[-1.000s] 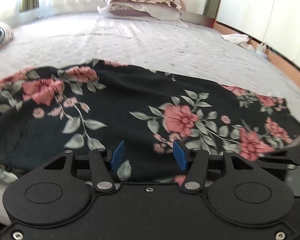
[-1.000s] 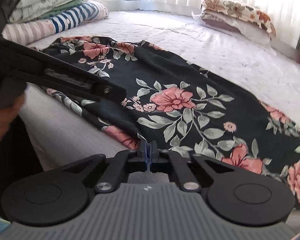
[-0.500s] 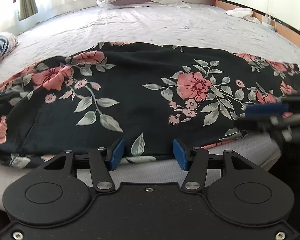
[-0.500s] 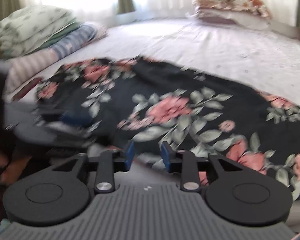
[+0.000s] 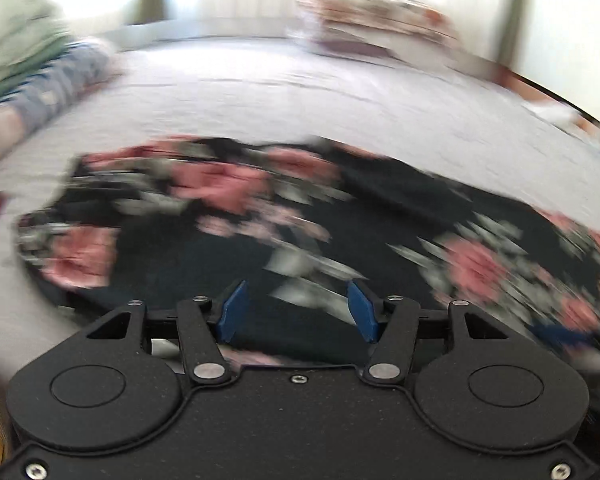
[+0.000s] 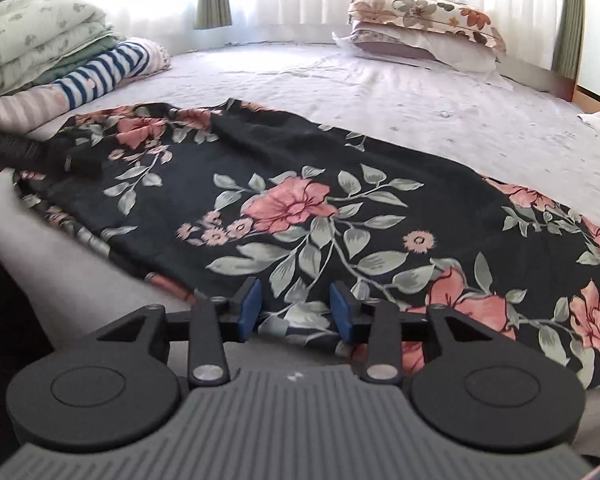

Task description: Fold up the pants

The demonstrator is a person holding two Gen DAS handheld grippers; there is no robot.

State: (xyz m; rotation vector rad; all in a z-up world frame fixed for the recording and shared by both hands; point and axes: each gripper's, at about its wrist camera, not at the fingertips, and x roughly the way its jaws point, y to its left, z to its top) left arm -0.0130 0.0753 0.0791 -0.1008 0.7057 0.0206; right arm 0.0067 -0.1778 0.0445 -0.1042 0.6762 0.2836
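The black floral pants (image 6: 300,208) lie spread flat along the near edge of the bed (image 6: 380,92), folded lengthwise. The right tool (image 6: 295,310) hovers over their near hem, its blue pads apart and holding nothing. The left tool (image 5: 296,308), seen through motion blur, likewise gapes wide above the fabric, empty. Folded bedding (image 6: 40,36) and stacked pillows (image 6: 420,28) sit farther back.

Left wrist: low at bed (image 5: 300,112) edge, facing pillows (image 5: 376,20), blurred | Right wrist: same low, close vantage | Shared: floral pants (image 6: 300,208), bedding stack (image 6: 40,40).
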